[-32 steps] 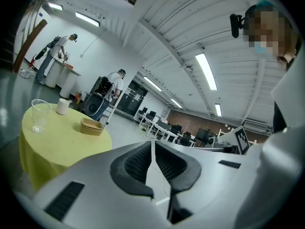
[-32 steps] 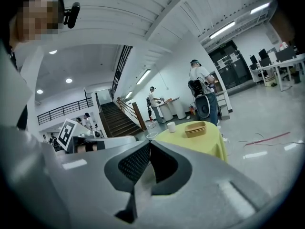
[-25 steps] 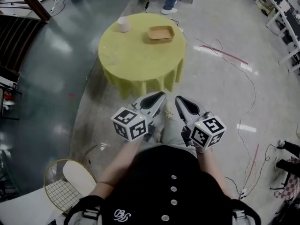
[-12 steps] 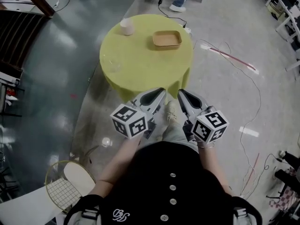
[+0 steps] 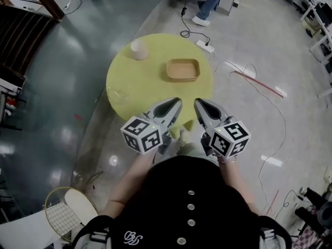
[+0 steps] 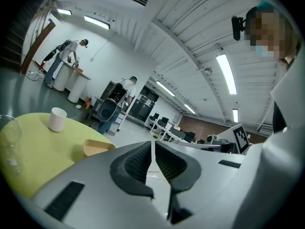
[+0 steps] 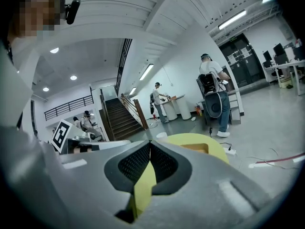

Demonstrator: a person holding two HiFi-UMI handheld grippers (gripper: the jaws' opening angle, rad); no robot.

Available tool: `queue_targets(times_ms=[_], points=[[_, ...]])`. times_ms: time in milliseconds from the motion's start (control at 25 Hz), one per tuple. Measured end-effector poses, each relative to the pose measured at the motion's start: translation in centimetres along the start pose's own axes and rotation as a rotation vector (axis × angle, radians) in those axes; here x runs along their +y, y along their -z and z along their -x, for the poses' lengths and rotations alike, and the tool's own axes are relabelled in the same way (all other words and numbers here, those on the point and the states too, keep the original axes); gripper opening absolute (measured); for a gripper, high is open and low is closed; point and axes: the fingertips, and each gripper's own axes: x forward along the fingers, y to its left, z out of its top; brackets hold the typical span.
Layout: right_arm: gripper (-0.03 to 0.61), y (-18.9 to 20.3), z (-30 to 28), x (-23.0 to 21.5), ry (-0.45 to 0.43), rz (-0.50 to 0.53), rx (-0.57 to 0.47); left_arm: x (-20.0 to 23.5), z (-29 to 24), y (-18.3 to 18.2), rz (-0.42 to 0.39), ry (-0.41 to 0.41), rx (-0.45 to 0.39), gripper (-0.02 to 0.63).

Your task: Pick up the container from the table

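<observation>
A shallow tan rectangular container [image 5: 183, 69] lies on the far right part of a round table with a yellow cloth [image 5: 150, 87]. It also shows in the left gripper view [image 6: 97, 146] and the right gripper view [image 7: 196, 148]. My left gripper [image 5: 176, 104] and right gripper [image 5: 199, 104] are held side by side, their tips just over the table's near edge and well short of the container. The left gripper's jaws [image 6: 152, 144] are shut with nothing between them. The right gripper's jaws [image 7: 150, 144] are shut and empty too.
A white cup [image 5: 138, 49] stands at the table's far left and a clear glass [image 5: 118, 95] near its left edge. Cables and a power strip [image 5: 206, 46] lie on the floor to the right. A person [image 5: 207, 4] stands beyond the table. A wire chair [image 5: 67, 206] stands behind me on the left.
Both grippers have moved forward together, from over the floor to over the table's near edge. The table and container now lie closer. Both stay shut.
</observation>
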Motion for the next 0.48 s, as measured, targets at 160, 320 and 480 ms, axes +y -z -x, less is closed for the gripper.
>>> queue_targets(times_ms=[160,320,480], points=[[0.003,-2.0,-2.3,-1.9,-0.039,0.024,0.009,1.4,-3.1,-1.6,0.001,-0.009,-0.011,0.032],[0.003,-3.5,-3.9,-4.2,-0.054,0.03,0.014,2.8,-5.8,-2.9,-0.001,-0.022,-0.022,0.032],[0.003,-4.3,-4.8,-6.2,-0.051,0.025,0.016,4.1,-7.6,-4.0,0.007,-0.042,-0.041,0.032]])
